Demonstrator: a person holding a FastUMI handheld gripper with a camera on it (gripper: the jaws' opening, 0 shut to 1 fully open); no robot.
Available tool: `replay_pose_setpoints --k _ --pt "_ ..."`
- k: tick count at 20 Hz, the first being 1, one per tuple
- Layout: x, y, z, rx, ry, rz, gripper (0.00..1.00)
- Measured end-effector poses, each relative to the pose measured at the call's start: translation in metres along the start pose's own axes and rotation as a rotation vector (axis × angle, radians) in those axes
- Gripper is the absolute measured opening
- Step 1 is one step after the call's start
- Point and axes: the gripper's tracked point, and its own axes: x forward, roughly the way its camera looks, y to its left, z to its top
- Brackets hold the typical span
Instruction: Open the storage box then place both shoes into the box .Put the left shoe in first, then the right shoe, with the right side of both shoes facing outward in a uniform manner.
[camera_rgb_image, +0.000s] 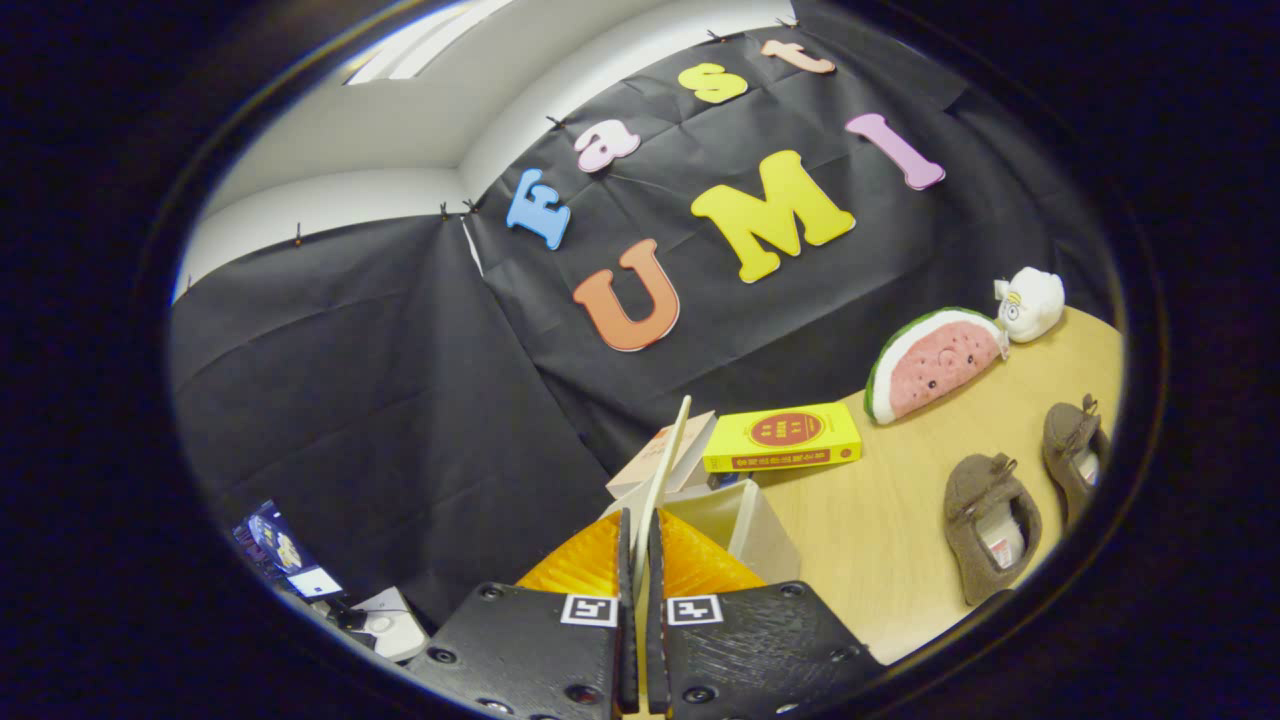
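Gripper view, tongs (641, 545) pinching box lid (668, 455), wooden table (880, 530), shoes (990, 525), black cloth wall (400, 380)

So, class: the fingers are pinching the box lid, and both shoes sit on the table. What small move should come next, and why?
Probably swing the lid a little further back, then let go. The gripper is shut on its thin edge and the lid stands about upright over the box, so it may fall shut if released now. Both shoes lie beyond on the table, not yet picked up.

The yellow book's (782, 437) cover print is too small to read.
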Motion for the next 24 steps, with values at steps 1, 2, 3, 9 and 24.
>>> replay_pose_setpoints --k 1,2,3,9,24 --pt "0.001 0.012 0.004 -0.005 0.004 0.015 0.03" --pt "0.004 0.025 0.011 -0.030 0.003 0.021 0.03" --pt "0.008 0.037 0.016 -0.064 0.004 0.024 0.03" --pt "0.038 0.116 0.028 -0.143 0.009 0.095 0.05" --pt "0.106 0.245 -0.050 -0.433 0.076 0.281 0.94"
